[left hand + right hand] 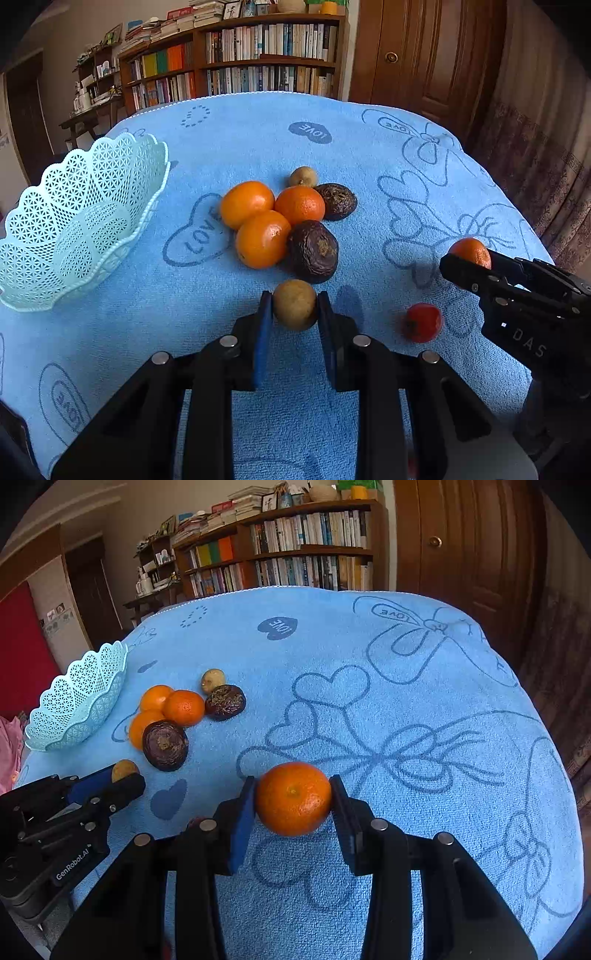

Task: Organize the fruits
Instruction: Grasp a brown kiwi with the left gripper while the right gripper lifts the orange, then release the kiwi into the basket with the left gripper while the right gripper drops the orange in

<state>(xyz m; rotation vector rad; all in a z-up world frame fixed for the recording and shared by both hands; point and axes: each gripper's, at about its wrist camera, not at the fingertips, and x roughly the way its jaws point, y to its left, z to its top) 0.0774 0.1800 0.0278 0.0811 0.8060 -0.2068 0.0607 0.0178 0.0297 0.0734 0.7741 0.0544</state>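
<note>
We note the left hand-held gripper [294, 304] pinching a small tan-brown round fruit [294, 303], likely a longan, between its blue pads, close to the near edge of the worktop [369, 155], which is draped in a blue towel printed with hearts and "LOVE".

The right hand-held gripper [293, 797] is clamped on a mandarin [293, 798], both pads touching its sides, over the middle of the towel toward the near edge. We cannot tell whether either fruit rests on the cloth or is raised just off it.

A cluster lies left of centre: three mandarins [263, 221] touching one another, two dark wrinkled passion fruits [313, 251] against them, and a second tan fruit [303, 176] on the far side of the group.

A small red fruit [423, 322] sits alone near the near edge, between the two grippers.

A pale mint lattice basket [48, 206] with a scalloped rim stands at the left edge, nothing in it, well apart from the cluster.

Beyond the far edge we record a bookshelf [269, 55] and a wooden door [424, 51].
</note>
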